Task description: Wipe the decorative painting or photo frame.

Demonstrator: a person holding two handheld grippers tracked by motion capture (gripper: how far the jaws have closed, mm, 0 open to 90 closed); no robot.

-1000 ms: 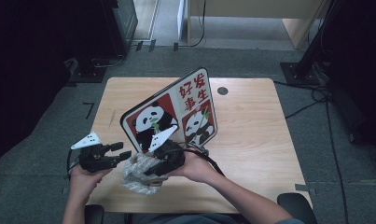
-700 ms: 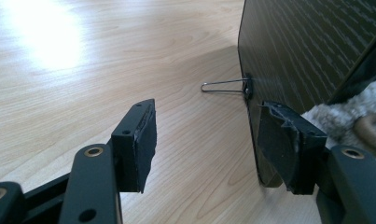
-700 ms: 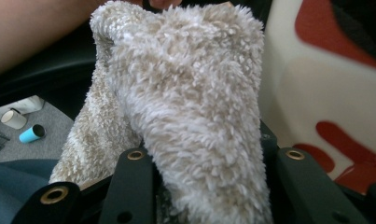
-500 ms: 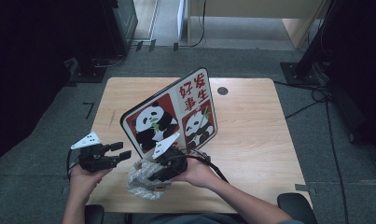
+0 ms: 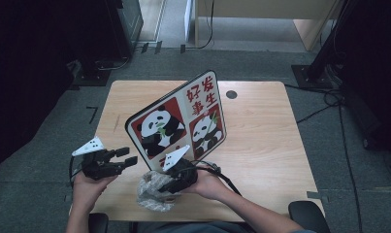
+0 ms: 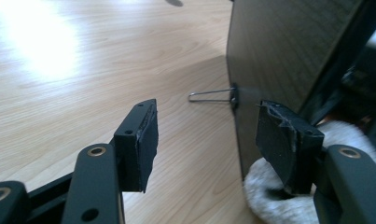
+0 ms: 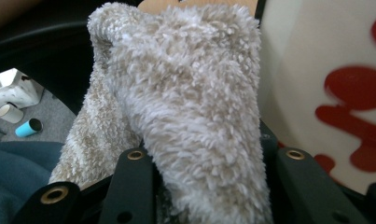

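Observation:
A board printed with pandas and red characters stands tilted on the wooden table. Its dark back and its white printed face show in the gripper views. My right gripper is shut on a fluffy beige cloth at the board's near foot. The cloth bulges up between its jaws. My left gripper hovers at the board's left lower corner. Its jaws have just been closing a little but stand apart, pressing on nothing, with the board's edge just beyond them.
A wire stand leg sticks out from the board's back onto the table. A round cable hole lies at the table's far side. Cables run over the floor at right. A blue cup lies on the floor.
My right gripper has sunk with the cloth toward the table's near edge. The left gripper has kept its place.

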